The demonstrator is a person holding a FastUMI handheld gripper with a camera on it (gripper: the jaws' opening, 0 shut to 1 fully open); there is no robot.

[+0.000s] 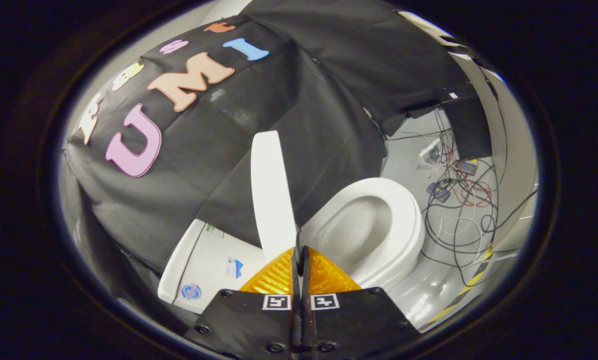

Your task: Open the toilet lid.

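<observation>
A: Where is the white plastic toilet lid [270,192] sitting?

B: It is standing raised at frame centre, seen edge-on. Its long axis is running from the fingertips up toward the booth's black cloth wall [289,100]. The white oval toilet seat and bowl [374,230] are lying open to its right.

A: And the gripper [299,252]?

B: It is showing at the bottom centre. The fingers are looking pressed nearly together, a thin dark slit between them. The lid's lower edge is meeting the tips right at that slit, so they are probably pinching the edge, but contact is hard to confirm at this angle.

A: The white tank [204,260]?

B: It is lying lower left of the lid, under the cloth. A tangle of black and red cables [459,200] is lying on the pale floor at the right.

A: What is the next move turning on?

B: The lid is sitting straight ahead of the fingers, leaning toward the tank side. It is looking nearly open; pushing it left toward the tank would finish.
</observation>
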